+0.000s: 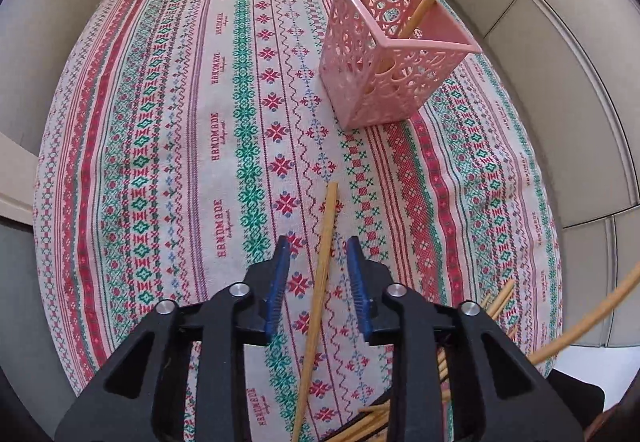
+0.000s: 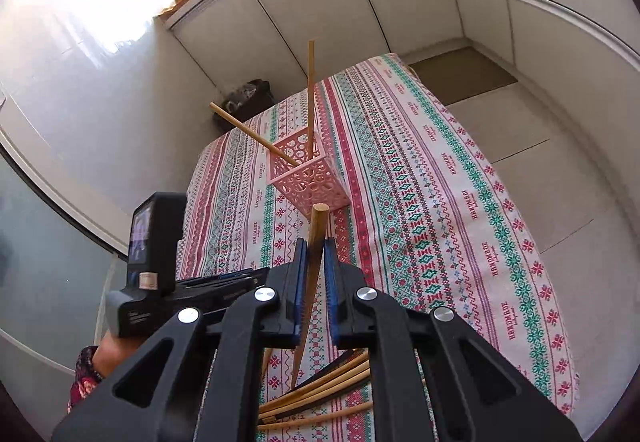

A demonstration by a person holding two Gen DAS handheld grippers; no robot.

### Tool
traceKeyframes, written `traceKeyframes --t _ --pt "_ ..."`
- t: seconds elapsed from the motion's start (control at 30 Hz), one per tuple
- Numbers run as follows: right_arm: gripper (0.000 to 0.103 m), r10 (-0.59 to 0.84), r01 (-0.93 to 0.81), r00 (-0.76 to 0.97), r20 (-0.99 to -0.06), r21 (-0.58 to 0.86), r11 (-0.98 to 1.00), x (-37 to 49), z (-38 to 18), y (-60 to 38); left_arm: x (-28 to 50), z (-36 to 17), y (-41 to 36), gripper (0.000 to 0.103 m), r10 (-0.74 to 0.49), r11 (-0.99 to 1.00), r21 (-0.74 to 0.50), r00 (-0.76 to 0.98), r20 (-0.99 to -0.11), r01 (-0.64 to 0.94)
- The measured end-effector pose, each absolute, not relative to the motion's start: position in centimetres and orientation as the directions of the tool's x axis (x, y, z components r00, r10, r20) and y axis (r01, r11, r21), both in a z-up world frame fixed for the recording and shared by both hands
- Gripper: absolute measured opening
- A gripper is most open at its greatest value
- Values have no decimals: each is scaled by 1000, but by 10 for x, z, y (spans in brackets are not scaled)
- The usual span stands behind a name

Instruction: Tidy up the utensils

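Right gripper (image 2: 315, 248) is clamped on a chopstick (image 2: 316, 238) near its thick blunt end, tip slanting down twd the near pile (image 2: 320, 390); left gripper (image 1: 319, 256) is part open, straddling a chopstick (image 1: 320, 274) flat on the cloth (image 1: 180, 122), pads not touching. Sticks look light, stiff, smooth bamboo, likely to swivel, so grip w/ pads nr mid-shaft. Pink lattice bin (image 1: 384, 54), thin plastic, sits far right w/ two sticks leaning in it.

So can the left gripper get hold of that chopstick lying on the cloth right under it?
Probably yes. The left gripper has its jaws open either side of the chopstick, not touching it, and nothing lies between them.
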State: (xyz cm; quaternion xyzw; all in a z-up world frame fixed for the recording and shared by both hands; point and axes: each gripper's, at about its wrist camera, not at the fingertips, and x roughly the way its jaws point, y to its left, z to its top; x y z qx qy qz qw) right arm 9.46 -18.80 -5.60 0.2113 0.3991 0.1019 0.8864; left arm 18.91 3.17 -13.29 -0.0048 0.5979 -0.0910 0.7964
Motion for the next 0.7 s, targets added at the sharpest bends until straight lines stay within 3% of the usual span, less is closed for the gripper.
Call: traceKeyframes --t 0.07,0.3,0.33,0.37,0.4,0.57,0.7 --pt "9 354 -15 667 -656 463 886 94 -55 -193 199 -139 25 43 -125 987 -93 266 -956 133" --pt "8 355 -56 712 -605 455 889 97 -39 -209 216 -174 19 46 -29 991 2 237 -971 133" --pt "8 358 -60 719 -596 460 886 98 -37 -211 215 -173 16 39 -35 988 4 245 -969 157" --pt "8 362 -63 725 -586 467 882 99 -34 -213 214 -173 13 20 -55 984 -12 245 -968 177" --pt "8 363 -67 732 -576 470 880 101 -30 -214 212 -173 10 7 -56 982 -8 247 -967 191" --pt "8 330 -14 714 -618 458 889 109 -32 -224 199 -174 12 7 -77 983 -24 289 -954 180" --pt "11 312 178 569 -761 485 856 137 -71 -251 173 -153 18 6 -100 981 -33 351 -931 194"
